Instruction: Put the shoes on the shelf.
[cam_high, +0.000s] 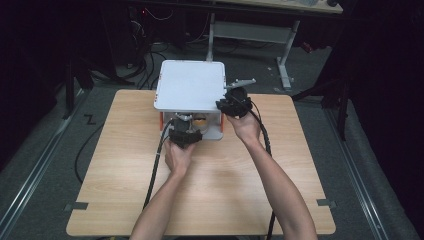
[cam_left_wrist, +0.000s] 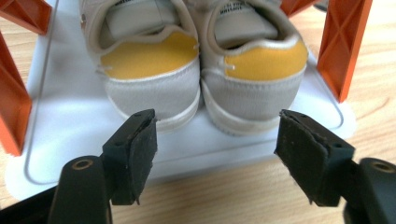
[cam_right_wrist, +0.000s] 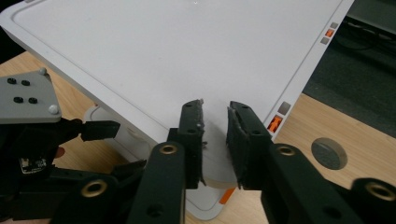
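- The left gripper (cam_left_wrist: 217, 140) was held open before two shoes (cam_left_wrist: 201, 70).
- The right gripper (cam_right_wrist: 215, 140) was parted slightly over the rack's top shelf (cam_right_wrist: 154, 56).

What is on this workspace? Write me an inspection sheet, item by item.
Surface: wooden table, bare around the rack.
Job's things: white rack with orange posts; pair of shoes with yellow heels on its lower shelf.
Clutter: nothing seen.
Grippers: left hand-held gripper open, jaws wide before the shoe heels, not touching; right hand-held gripper at the top shelf's corner, jaws slightly apart.
Cables: one black cable trails from each gripper across the table.
Surroundings: dark room, desk frame behind.
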